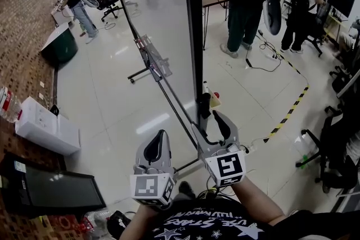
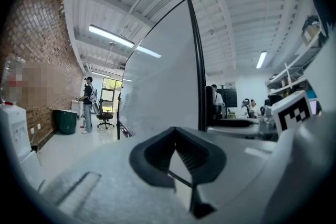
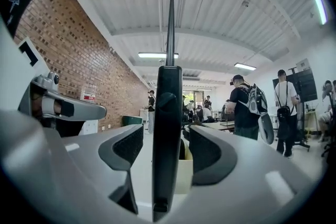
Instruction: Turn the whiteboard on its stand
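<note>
Whiteboard point(image 1: 163, 25) stands edge-on to the person on its stand point(image 1: 139, 74), its dark edge between the spread tongs of the right gripper point(image 1: 214, 118), unpinched, while the left gripper point(image 1: 156, 146) is pressed together, empty, so the turn looks partway done.

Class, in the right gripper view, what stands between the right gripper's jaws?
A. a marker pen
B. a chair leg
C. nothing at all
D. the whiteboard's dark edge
D: the whiteboard's dark edge stands upright between the open jaws of the right gripper, with a gap on each side.
</note>
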